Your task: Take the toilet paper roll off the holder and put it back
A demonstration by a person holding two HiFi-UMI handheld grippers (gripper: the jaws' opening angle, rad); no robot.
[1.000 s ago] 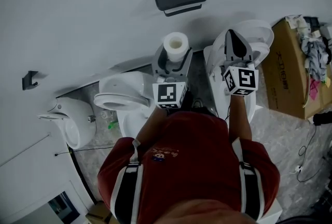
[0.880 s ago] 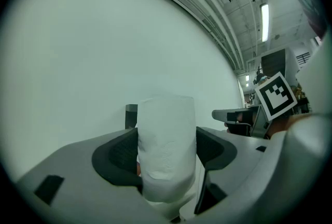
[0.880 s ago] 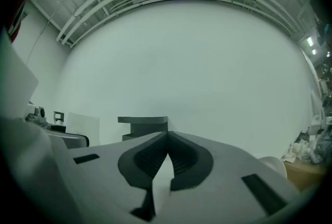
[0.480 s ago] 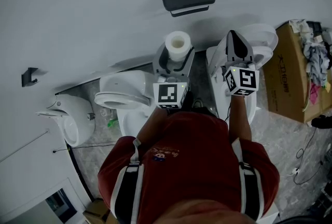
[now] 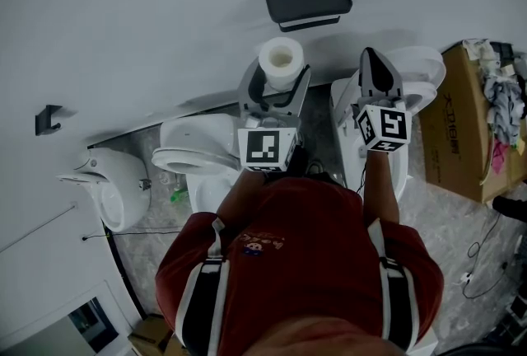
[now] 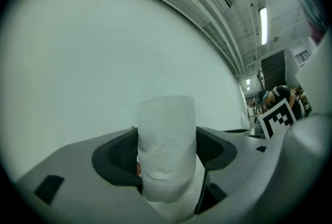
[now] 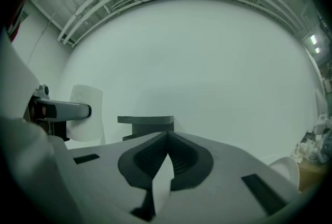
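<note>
Left gripper clamps upright white embossed toilet paper roll

The left gripper is clamped on the toilet paper roll. The roll stands upright at the centre, with a dark ribbed pad pressed on its side at 9 o'clock and the other pad at 3 o'clock. Behind it a plain white wall fills the view. Toward 1 o'clock ceiling beams run off past a lit strip light. At 3 o'clock sits a cube with a black-and-white square marker. Something dark and blurred hangs at 12 o'clock.
</note>
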